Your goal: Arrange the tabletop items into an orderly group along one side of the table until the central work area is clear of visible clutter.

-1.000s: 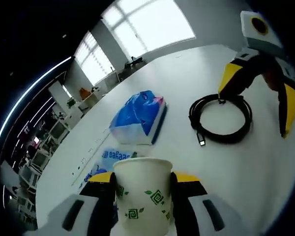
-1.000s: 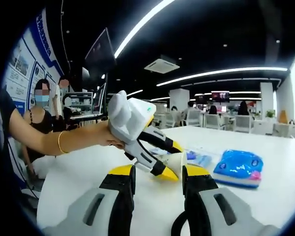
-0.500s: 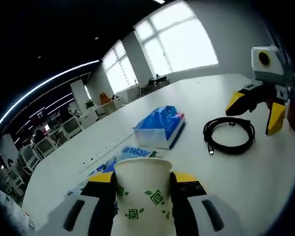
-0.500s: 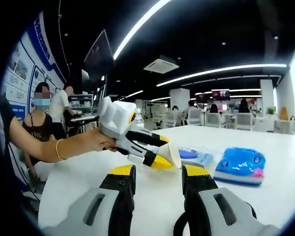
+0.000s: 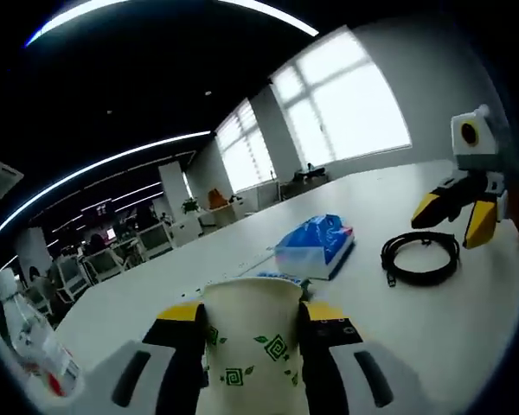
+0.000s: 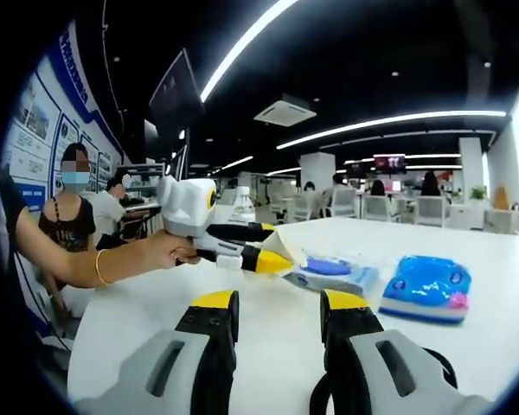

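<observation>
L gripper (image 5: 249, 333) clamps the paper cup (image 5: 248, 344) above the table (image 5: 467, 328) – R gripper (image 6: 277, 324) jaws apart, nothing between, black cable (image 5: 419, 257) and blue tissue pack (image 5: 317, 246) near far edge.

My left gripper (image 6: 272, 251) now lies nearly level instead of tipped down, the paper cup (image 5: 249, 350) clamped in it tipping sideways with it. A water bottle (image 5: 26, 346) appears at 8 o'clock of its view.
</observation>
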